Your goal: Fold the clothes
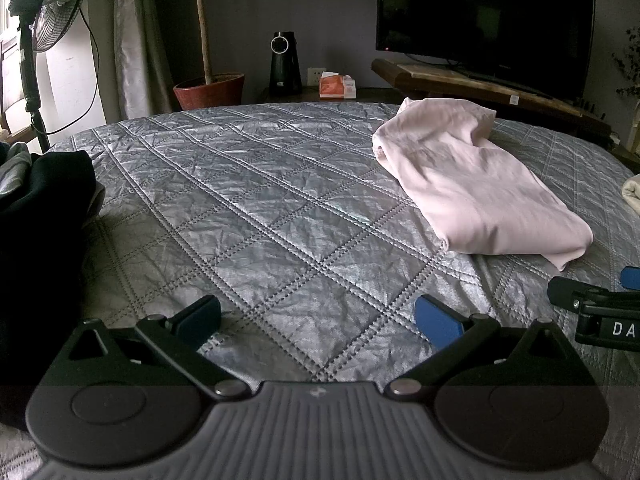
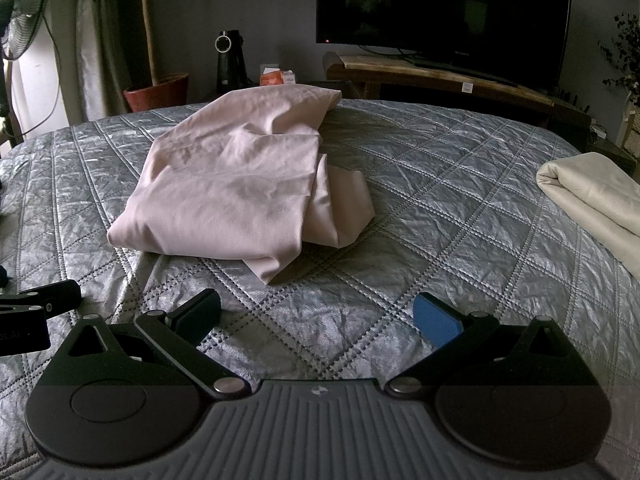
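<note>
While both tools, left tool [image 1: 318, 316] and right tool [image 2: 318, 312], hung apart and empty above the bed [image 2: 440, 208], the pink garment [image 2: 236, 184] seemed folded, so next probably came grasping the dark clothes [image 1: 44, 208] at left.

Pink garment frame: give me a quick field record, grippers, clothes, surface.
surface: grey quilted bedspread
pink garment: roughly folded, lying on the bedspread, ahead of both grippers
cream garment: folded, at the right edge of the bed
dark clothes: piled at the left edge
left hand-held gripper: open, empty, above bare bedspread
right hand-held gripper: open, empty, just short of the pink garment
contact: neither gripper touches any clothing
background: TV, potted plant, fan
</note>
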{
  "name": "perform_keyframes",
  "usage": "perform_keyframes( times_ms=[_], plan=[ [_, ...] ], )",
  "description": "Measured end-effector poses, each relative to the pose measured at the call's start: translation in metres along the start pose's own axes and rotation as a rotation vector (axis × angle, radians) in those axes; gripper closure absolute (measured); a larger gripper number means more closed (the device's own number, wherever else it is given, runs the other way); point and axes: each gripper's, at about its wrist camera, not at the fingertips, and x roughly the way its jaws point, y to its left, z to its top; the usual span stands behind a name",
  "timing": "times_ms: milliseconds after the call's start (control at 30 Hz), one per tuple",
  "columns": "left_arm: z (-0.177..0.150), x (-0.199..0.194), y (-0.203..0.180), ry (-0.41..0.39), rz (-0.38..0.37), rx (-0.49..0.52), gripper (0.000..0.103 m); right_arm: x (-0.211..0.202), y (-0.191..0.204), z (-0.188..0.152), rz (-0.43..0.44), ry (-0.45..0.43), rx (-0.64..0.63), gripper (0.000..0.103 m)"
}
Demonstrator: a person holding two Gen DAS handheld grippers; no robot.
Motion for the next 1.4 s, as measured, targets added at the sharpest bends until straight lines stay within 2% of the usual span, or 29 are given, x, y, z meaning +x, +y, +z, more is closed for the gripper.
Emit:
perform_keyframes(
  times_ms=[567, 800, 967, 1100, 1133, 1200, 1267, 1333, 1400],
  plan=[
    [0.001, -0.001, 0.001, 0.000, 0.001, 0.002, 0.000, 0.001, 0.001, -0.001, 0.001, 0.001, -0.004, 0.000],
    [0.006, -0.003, 0.001, 0.056, 0.006, -0.010, 0.001, 0.003, 0.001, 0.001, 0.002, 0.010, -0.005, 0.000],
    [0.012, -0.004, 0.001, 0.116, 0.003, 0.012, 0.001, 0.001, 0.000, 0.009, 0.012, 0.088, -0.018, 0.000],
    [0.019, -0.012, 0.013, 0.081, 0.052, 0.006, 0.001, -0.002, -0.008, 0.017, 0.049, 0.155, -0.021, 0.000],
    [0.019, -0.012, 0.017, 0.067, 0.073, 0.000, 0.001, -0.007, -0.013, 0.018, 0.032, 0.131, -0.007, 0.000],
    [0.018, -0.005, 0.026, 0.101, 0.083, -0.025, 0.001, -0.014, -0.024, 0.019, -0.009, 0.078, 0.011, 0.000],
    [0.016, -0.003, 0.034, 0.096, 0.053, -0.063, 0.001, -0.012, -0.027, 0.020, -0.077, 0.050, -0.041, 0.000],
    [0.015, -0.003, 0.039, 0.076, 0.021, -0.089, 0.001, -0.009, -0.022, 0.020, -0.051, 0.020, -0.140, 0.000],
    [0.012, -0.001, 0.037, 0.073, 0.018, -0.068, 0.001, -0.004, -0.017, 0.019, -0.037, 0.016, -0.144, 0.000]
  ],
)
